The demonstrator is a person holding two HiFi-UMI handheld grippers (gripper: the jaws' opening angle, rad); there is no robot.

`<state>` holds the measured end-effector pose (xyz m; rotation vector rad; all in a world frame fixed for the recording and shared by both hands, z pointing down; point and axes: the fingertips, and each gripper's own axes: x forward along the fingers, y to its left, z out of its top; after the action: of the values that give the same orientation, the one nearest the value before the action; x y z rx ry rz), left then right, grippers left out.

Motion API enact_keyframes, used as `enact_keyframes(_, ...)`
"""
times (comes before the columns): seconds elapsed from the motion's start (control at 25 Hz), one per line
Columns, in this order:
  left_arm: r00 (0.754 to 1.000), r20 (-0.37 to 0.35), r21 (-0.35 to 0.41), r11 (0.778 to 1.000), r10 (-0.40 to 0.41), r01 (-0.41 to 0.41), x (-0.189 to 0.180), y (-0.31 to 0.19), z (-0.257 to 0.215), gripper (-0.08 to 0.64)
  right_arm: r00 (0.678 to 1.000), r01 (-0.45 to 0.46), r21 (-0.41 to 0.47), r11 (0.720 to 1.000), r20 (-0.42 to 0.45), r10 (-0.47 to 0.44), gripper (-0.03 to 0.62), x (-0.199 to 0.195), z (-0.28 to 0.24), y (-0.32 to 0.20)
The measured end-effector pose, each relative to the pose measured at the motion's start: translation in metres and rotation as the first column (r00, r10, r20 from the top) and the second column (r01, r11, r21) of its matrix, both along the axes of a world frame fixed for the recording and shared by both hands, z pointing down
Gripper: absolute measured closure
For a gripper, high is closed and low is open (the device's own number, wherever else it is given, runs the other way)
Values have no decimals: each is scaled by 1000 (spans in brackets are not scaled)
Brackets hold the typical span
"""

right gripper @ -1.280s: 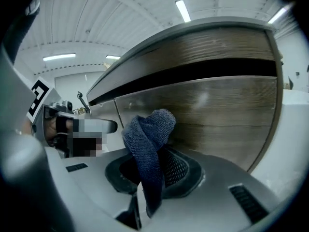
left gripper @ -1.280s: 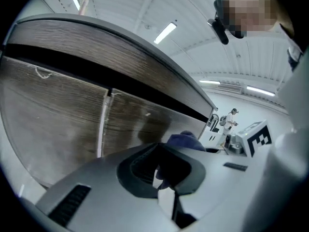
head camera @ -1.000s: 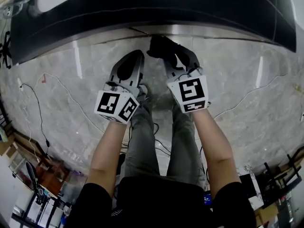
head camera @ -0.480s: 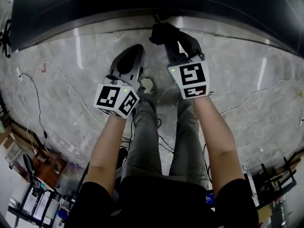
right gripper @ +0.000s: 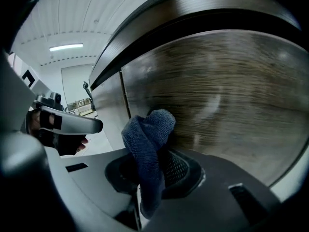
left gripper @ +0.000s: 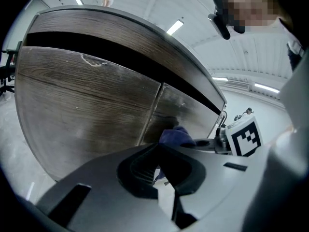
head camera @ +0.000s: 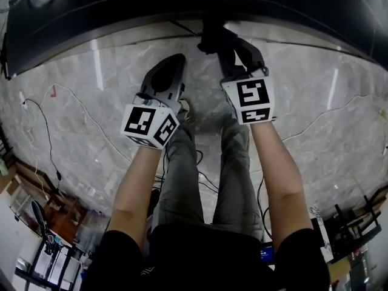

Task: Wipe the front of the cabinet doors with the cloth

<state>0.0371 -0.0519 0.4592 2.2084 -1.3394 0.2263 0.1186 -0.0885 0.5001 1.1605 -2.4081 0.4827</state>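
Observation:
The dark blue cloth [right gripper: 147,144] is bunched between the jaws of my right gripper [right gripper: 149,175], which is shut on it. The cloth's top presses against the wood-grain cabinet door [right gripper: 217,91], just right of the seam between two doors. In the head view the right gripper [head camera: 223,41] holds the cloth [head camera: 212,38] at the foot of the dark cabinet [head camera: 121,8]. My left gripper [head camera: 171,65] hovers left of it, a little back from the doors, shut on nothing. The left gripper view shows both doors [left gripper: 87,105] and the cloth [left gripper: 176,137] against the right one.
A glossy marble floor [head camera: 315,108] lies below the cabinet. Thin cables [head camera: 48,132] trail over it at the left. Racks and clutter [head camera: 42,223] stand at the lower left and lower right. The person's legs [head camera: 182,180] are beneath the grippers.
The right gripper has carried the cloth forward, up against the cabinet front. The left gripper has stayed almost where it was.

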Motion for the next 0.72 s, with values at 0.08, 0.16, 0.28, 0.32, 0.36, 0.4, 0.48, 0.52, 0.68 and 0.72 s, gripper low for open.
enact_keyframes(0.08, 1000, -2, 1, 1000, 14, -14, 15, -3, -1, 551, 1000, -18, -2, 1000, -5, 18, 522, 18, 0, 0)
enact_keyframes(0.16, 1000, -5, 4, 1000, 31, -31, 31, -6, -1, 551, 999, -36, -6, 999, -8, 36, 522, 37, 1, -1)
enact_keyframes(0.28, 998, -11, 1, 998, 67, -67, 58, -8, -1, 551, 998, -67, -25, 997, -20, 66, 522, 68, 4, -1)
enact_keyframes(0.32, 997, -11, 0, 997, 81, -81, 67, -8, -1, 551, 997, -77, -21, 997, -21, 76, 522, 76, 3, -2)
enact_keyframes(0.36, 996, -11, -1, 996, 93, -93, 74, -8, -1, 551, 996, -87, -14, 996, -21, 87, 522, 84, 3, -3)
enact_keyframes(0.4, 994, -11, -1, 995, 104, -104, 82, -8, 0, 551, 995, -98, -11, 995, -23, 97, 522, 93, 4, -4)
enact_keyframes(0.48, 992, -12, -1, 992, 124, -124, 98, -8, 0, 551, 992, -120, -16, 993, -30, 119, 522, 112, 6, -3)
enact_keyframes(0.52, 991, -12, -3, 991, 132, -132, 105, -8, 1, 551, 991, -131, -14, 991, -31, 130, 522, 121, 7, -3)
enact_keyframes(0.68, 987, -14, -7, 987, 160, -160, 133, -10, 5, 551, 984, -176, -17, 984, -27, 175, 522, 152, 9, -4)
enact_keyframes(0.72, 986, -14, -7, 986, 167, -167, 141, -11, 5, 551, 982, -185, -26, 982, -29, 184, 522, 160, 10, -3)
